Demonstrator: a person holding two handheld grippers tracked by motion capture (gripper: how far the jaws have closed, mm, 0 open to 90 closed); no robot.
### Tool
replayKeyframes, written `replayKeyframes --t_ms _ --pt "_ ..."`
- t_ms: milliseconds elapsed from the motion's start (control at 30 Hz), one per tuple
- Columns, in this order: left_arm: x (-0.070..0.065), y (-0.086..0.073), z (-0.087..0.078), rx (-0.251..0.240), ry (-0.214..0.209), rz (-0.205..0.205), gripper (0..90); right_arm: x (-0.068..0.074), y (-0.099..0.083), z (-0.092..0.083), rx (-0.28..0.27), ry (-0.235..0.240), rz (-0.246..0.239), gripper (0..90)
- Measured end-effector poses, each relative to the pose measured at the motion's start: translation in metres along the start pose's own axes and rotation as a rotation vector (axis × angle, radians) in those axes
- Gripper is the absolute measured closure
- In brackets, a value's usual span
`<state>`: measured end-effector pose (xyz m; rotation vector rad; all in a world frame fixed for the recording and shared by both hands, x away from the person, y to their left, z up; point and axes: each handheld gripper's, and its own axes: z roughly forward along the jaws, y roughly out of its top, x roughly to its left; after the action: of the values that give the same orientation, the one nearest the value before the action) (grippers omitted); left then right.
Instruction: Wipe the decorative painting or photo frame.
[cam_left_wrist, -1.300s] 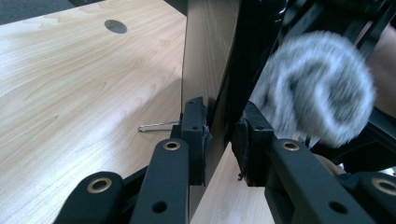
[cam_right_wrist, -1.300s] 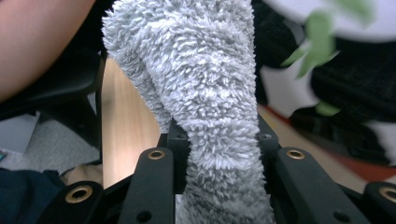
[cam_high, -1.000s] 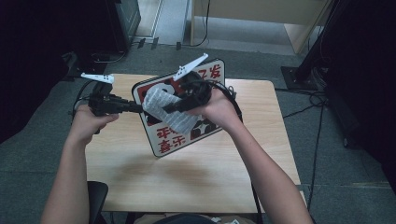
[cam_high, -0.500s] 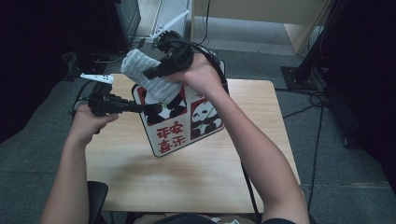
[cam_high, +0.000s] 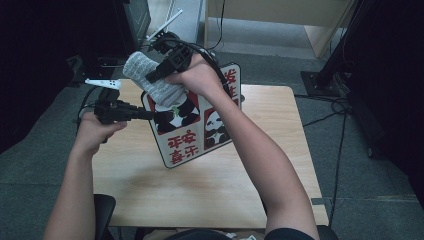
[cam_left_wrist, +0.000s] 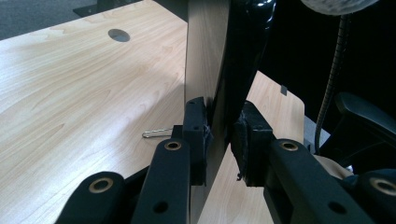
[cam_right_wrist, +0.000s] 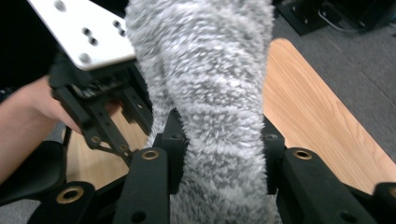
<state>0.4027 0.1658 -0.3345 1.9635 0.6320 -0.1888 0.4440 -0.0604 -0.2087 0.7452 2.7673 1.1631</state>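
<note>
Two hand-held grippers are at work, one in each of your hands. Your left hand-held gripper (cam_high: 150, 114) sits at the left edge of the panda-printed bag (cam_high: 192, 127), and in the left gripper view its jaws pinch that edge (cam_left_wrist: 212, 93) between the pads, pressed close with the bag's thin edge standing upright between them. The bag stands tilted on the wooden surface (cam_high: 210, 190), its front with red characters and panda pictures facing up toward the high view.

Your right hand-held gripper (cam_high: 155, 75) is raised above the bag's top left corner, over the far left part of the surface. It holds a grey fluffy cloth (cam_high: 150, 75), which hangs down to the bag's upper edge. In the right gripper view the cloth (cam_right_wrist: 215, 93) runs up between the two jaws and fills the gap, and the pads rest against its sides; these jaws have just been opening a little, with the cloth between them.

In the left gripper view a small wire clip (cam_left_wrist: 156, 133) lies on the surface just beside the bag's edge
</note>
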Motion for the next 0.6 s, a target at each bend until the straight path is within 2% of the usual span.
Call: replayKeyframes --t_ms 167,333,600 --pt "0.000 0.000 -0.001 0.008 -0.002 -0.004 76.8 -0.003 -0.003 0.000 0.007 -0.009 -0.012 64.2" --pt "0.000 0.000 0.000 0.008 -0.007 -0.005 76.9 -0.011 -0.008 -0.002 -0.001 0.017 0.024 63.9" --pt "-0.001 0.000 0.000 0.008 -0.006 -0.002 77.2 -0.017 -0.009 -0.005 0.009 0.033 0.043 63.5"
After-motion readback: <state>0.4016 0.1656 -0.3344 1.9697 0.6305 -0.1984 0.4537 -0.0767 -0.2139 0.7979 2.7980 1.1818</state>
